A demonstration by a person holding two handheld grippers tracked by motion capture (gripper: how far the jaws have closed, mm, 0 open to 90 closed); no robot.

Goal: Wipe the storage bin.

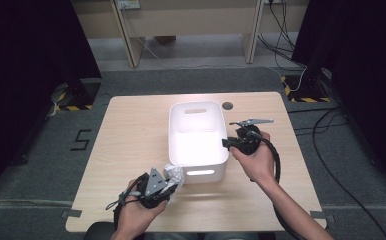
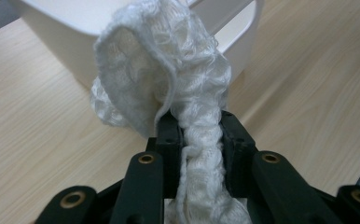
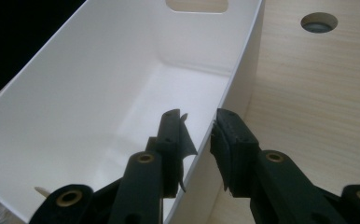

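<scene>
i had the left hand-held gripper point(image 2: 194, 133) clamped on the white cloth point(image 2: 169, 74) beside the bin point(image 1: 198, 131); the right hand-held gripper point(image 3: 199, 128) straddled its wall, parted, steadying nothing.

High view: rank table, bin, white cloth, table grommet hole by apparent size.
1. table
2. bin
3. white cloth, bunched in the left gripper and partly hidden, so its true extent is unsure
4. grommet hole
</scene>
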